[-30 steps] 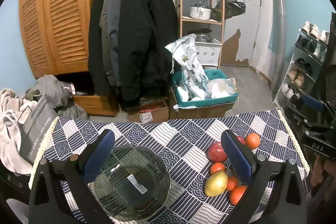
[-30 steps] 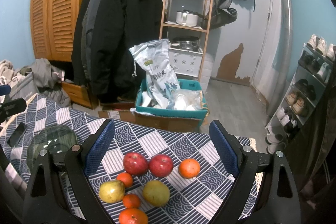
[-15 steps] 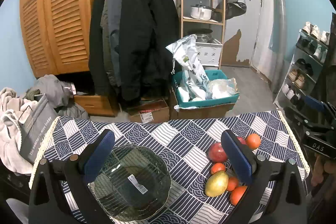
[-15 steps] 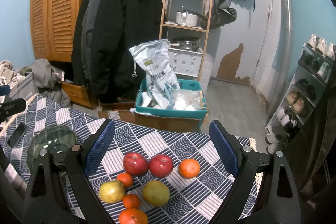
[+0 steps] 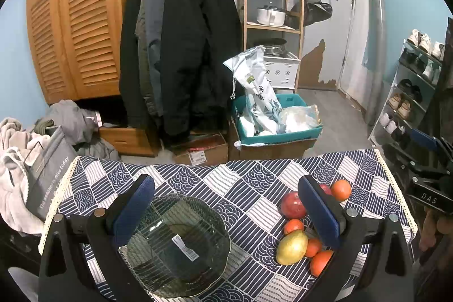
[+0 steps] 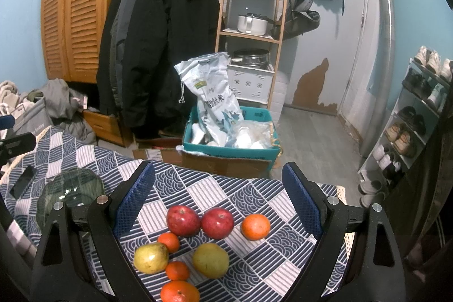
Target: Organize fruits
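Fruits (image 6: 198, 242), round, firm and smooth-skinned, likely roll; grip one across its widest middle. The right gripper (image 6: 218, 203) and left gripper (image 5: 226, 211) gape wide, empty, the left above the glass plate (image 5: 175, 245) at lower left.

Glossy glass plate (image 5: 181, 248) (ribbed) on matt woven tablecloth (image 5: 249, 183).

A table (image 5: 254, 183) under a navy-and-white patterned cloth (image 6: 220, 188) carries a glass plate (image 5: 181, 248), lying between the left tool's fingers. Between the right tool's fingers lie two red apples (image 6: 199, 220), two yellow pears (image 6: 181, 259) and four oranges (image 6: 255, 226), clustered. A dark phone (image 6: 23, 181) lies far left of it.
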Action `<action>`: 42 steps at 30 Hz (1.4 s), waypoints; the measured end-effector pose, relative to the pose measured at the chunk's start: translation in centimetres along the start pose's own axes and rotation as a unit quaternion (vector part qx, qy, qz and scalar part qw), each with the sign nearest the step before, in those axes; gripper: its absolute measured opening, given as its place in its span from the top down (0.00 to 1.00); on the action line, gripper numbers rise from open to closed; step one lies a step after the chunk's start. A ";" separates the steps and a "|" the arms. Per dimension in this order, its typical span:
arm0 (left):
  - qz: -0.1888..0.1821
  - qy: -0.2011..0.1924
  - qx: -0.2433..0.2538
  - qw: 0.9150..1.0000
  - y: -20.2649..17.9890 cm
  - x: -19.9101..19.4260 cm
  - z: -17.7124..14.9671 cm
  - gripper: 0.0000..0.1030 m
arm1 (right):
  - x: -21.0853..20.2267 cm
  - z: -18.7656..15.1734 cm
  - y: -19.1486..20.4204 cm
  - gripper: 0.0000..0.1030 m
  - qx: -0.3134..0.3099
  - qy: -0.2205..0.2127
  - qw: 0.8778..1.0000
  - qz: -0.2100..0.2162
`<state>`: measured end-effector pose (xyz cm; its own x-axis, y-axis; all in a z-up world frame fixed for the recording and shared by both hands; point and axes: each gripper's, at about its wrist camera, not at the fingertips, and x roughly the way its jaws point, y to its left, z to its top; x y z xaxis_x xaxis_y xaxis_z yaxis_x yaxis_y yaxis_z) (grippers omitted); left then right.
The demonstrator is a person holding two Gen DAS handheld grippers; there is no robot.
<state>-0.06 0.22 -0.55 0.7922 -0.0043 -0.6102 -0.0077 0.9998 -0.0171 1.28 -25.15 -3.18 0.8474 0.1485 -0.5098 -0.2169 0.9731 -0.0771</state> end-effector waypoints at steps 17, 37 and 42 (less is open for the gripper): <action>0.000 0.001 -0.001 1.000 0.1 0.1 -0.2 0.01 | 0.0 0.0 0.1 0.13 0.000 0.000 1.000 0.000; -0.002 0.006 -0.002 1.000 -0.1 0.5 -1.7 0.01 | 0.0 -0.5 -0.4 0.13 0.001 0.003 1.000 -0.002; -0.002 0.012 0.001 1.000 -0.8 0.7 -2.1 0.01 | 0.1 -0.7 -0.7 0.13 0.000 0.007 1.000 -0.004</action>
<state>-0.83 -0.60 -2.64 0.7772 -0.0091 -0.6292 -0.0035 0.9998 -0.0187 1.19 -25.90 -3.74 0.8421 0.1380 -0.5213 -0.2103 0.9742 -0.0818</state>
